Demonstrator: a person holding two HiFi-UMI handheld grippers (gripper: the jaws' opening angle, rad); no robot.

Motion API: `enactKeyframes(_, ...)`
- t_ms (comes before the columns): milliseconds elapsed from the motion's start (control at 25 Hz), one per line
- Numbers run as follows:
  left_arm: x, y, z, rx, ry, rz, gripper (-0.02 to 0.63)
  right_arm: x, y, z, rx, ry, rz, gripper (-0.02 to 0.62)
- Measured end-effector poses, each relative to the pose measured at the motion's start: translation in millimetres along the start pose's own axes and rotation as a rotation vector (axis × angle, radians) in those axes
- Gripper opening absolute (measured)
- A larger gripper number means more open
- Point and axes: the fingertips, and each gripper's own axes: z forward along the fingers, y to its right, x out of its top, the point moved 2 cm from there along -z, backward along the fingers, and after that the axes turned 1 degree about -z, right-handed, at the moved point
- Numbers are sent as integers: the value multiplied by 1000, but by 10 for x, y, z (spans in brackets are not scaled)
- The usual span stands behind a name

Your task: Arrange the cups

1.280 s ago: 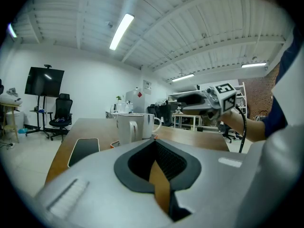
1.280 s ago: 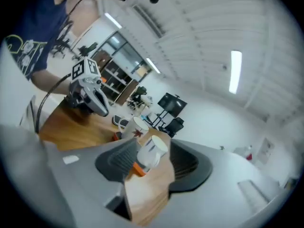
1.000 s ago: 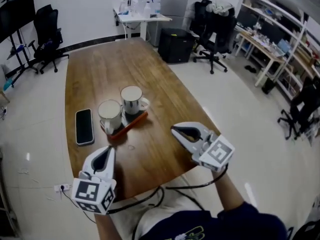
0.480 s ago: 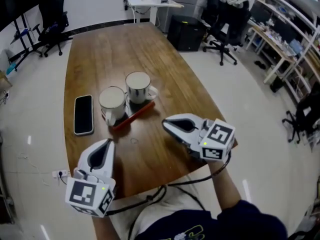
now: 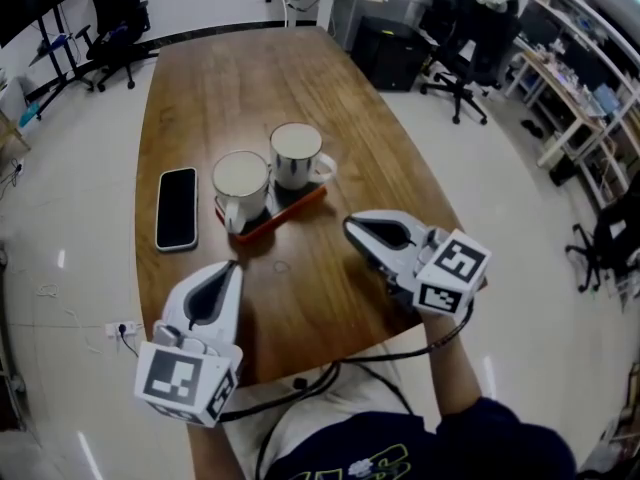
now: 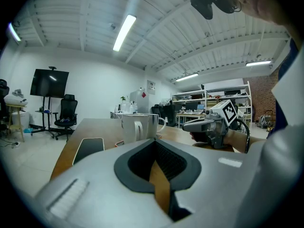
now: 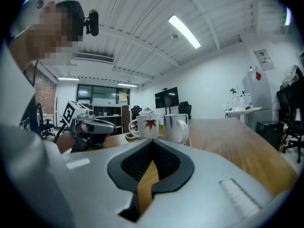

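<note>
while both grippers are held over the near end of the wooden table (image 5: 215, 78), neither is in contact w/ a cup.

left gripper (image 5: 232, 265): jaws pressed together, nothing between them. tip aimed at the tray from the near side, apart from it.

right gripper (image 5: 350, 231): jaws likewise pressed together, empty. positioned near the table's right edge, tip pointing across toward the cups, short of them.

task items: two white cups stand upright side by side on a red tray (image 5: 296, 208), approx mid-table.
- left cup (image 5: 241, 179): handle turned toward the near edge. right gripper view shows a red leaf print on its side.
- right cup (image 5: 296, 153): handle turned to the right.
- the two are just beside each other; contact btwn them cannot be confirmed. contents not discernible.

other: dark phone (image 5: 177, 208) lies flat on the table left of the tray, close but not touching.
</note>
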Motion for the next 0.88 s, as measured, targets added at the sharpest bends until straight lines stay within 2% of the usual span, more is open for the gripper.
enactKeyframes(880,2,-5,-4,0,0,-3,3,4,-10,6,3,-2,0,2)
